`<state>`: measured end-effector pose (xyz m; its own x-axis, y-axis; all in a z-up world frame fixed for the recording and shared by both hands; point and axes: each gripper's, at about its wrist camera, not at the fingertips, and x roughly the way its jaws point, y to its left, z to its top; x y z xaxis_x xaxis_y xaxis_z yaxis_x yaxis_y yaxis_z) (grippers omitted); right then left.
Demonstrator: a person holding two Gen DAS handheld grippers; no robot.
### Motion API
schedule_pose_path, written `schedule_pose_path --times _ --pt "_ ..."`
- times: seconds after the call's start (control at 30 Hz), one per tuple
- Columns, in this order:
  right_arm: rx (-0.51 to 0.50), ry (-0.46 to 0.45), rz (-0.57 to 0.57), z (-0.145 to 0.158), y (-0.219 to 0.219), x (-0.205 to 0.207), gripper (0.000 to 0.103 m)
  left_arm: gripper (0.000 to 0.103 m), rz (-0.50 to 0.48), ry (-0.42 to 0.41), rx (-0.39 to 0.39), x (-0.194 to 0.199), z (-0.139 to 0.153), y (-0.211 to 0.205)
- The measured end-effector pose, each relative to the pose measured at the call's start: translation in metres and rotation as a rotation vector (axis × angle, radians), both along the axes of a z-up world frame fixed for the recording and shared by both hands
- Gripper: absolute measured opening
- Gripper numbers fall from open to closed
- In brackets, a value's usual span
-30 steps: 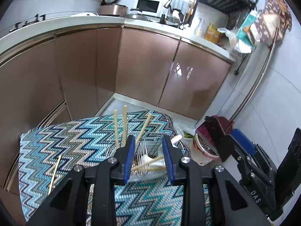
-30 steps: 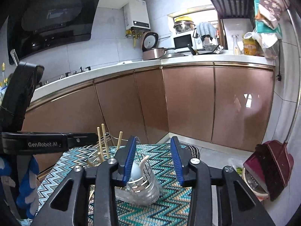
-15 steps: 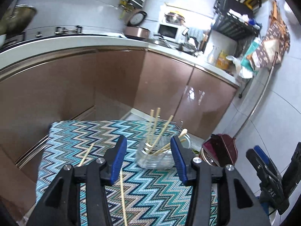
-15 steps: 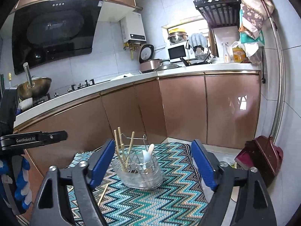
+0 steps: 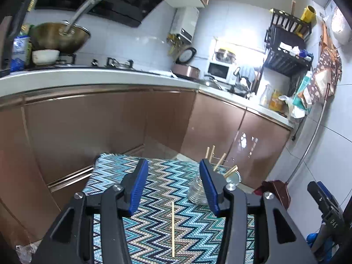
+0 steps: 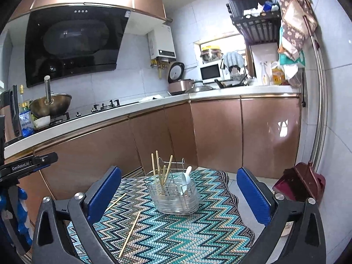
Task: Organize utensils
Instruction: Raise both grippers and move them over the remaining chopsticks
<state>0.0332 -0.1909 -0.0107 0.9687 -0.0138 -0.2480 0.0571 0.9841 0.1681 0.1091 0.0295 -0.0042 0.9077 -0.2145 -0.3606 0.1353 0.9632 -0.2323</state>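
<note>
A wire utensil holder (image 6: 176, 194) stands on the zigzag mat (image 6: 176, 237), holding several wooden chopsticks (image 6: 158, 171) and a white spoon (image 6: 186, 179). Two loose chopsticks lie on the mat to its left, one nearer (image 6: 130, 234) and one farther (image 6: 116, 202). In the left wrist view the holder (image 5: 198, 192) is partly hidden behind the right finger, and one loose chopstick (image 5: 173, 228) lies between the jaws. My left gripper (image 5: 173, 189) is open and empty above the mat. My right gripper (image 6: 179, 194) is wide open and empty, well back from the holder.
Brown kitchen cabinets (image 6: 215, 132) and a white counter (image 6: 132, 107) stand behind the mat. A wok (image 6: 51, 104) sits on the stove at left. A maroon dustpan (image 6: 303, 182) leans on the floor at right. The other gripper's body (image 6: 15, 171) shows at the left edge.
Both grippers have pulled back and up from the holder. The right gripper opened wide after letting the holder go. The left gripper also opened wider and swung left.
</note>
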Motion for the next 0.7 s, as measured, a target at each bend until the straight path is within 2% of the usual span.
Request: schedule_pose_path --times 0.17,0.47,0.6,0.7 --pt "0.019 -0.023 0.006 0.004 0.004 -0.016 0.103 0.046 0.041 -0.022 0.021 -0.029 0.003 0.016" --pt "0.085 -0.074 0.069 0.009 0.015 -0.04 0.103 0.047 0.084 -0.039 0.003 -0.073 0.005 0.046" --pt "0.08 -0.067 0.092 0.01 0.025 -0.047 0.103 0.055 0.102 -0.061 0.005 -0.089 0.006 0.052" --pt "0.051 -0.058 0.103 0.01 0.033 -0.052 0.103 0.056 0.114 -0.071 0.011 -0.1 0.006 0.059"
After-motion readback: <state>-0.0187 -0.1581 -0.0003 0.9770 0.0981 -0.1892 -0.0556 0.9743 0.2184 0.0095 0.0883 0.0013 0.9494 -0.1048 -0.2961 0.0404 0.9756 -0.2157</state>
